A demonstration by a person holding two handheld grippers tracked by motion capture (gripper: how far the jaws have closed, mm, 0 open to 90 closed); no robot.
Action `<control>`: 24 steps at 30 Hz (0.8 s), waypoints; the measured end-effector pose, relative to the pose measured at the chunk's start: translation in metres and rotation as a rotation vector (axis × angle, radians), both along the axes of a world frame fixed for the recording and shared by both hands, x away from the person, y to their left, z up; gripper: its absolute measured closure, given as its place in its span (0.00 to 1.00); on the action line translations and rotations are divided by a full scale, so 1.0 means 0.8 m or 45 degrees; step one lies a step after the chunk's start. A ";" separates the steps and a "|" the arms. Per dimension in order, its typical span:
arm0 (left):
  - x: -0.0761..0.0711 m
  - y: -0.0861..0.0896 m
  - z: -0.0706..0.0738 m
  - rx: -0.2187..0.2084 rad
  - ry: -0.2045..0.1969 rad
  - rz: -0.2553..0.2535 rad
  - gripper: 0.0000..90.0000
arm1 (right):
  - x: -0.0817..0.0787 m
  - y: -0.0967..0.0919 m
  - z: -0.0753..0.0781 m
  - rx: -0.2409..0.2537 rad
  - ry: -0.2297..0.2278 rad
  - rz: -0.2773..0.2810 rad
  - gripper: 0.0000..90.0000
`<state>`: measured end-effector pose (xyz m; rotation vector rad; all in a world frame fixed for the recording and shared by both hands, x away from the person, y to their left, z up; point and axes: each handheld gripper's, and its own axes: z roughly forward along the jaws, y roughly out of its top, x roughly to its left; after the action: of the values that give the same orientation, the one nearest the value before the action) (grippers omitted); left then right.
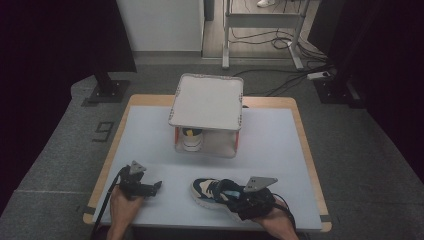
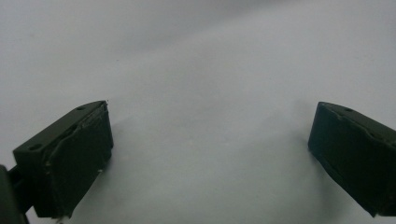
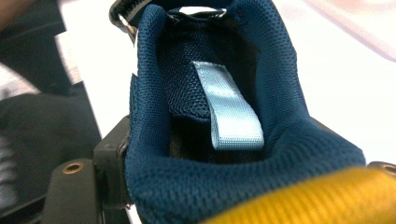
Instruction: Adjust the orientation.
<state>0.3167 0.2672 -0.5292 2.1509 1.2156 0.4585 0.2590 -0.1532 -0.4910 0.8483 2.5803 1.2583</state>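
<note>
A second shoe (image 1: 191,138) is half hidden beneath the raised box lid (image 1: 207,102) at frame centre; the near sneaker's (image 1: 212,191) heel is covered by the right gripper (image 1: 235,196).

A white box (image 1: 206,145) stands near the far edge of the desk (image 1: 150,135), open toward the near side — its flat lid (image 1: 207,101) raised above it. A second shoe (image 1: 192,138) with a yellow patch sits inside. Cables (image 1: 280,40) trail across the floor (image 1: 60,145) beyond.
</note>
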 end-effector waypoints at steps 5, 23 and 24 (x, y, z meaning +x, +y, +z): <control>0.000 0.000 0.000 0.000 0.001 0.000 0.00 | 0.008 -0.011 0.005 0.042 -0.027 -0.108 0.28; 0.000 0.000 0.000 0.000 0.001 0.000 0.00 | 0.058 -0.015 0.033 0.043 -0.127 -0.383 0.28; 0.000 0.000 0.000 0.000 0.001 0.000 0.00 | 0.062 -0.014 0.033 0.042 -0.129 -0.397 0.28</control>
<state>0.3165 0.2672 -0.5292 2.1512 1.2156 0.4579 0.3089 -0.1643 -0.4643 1.1111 2.2461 1.2185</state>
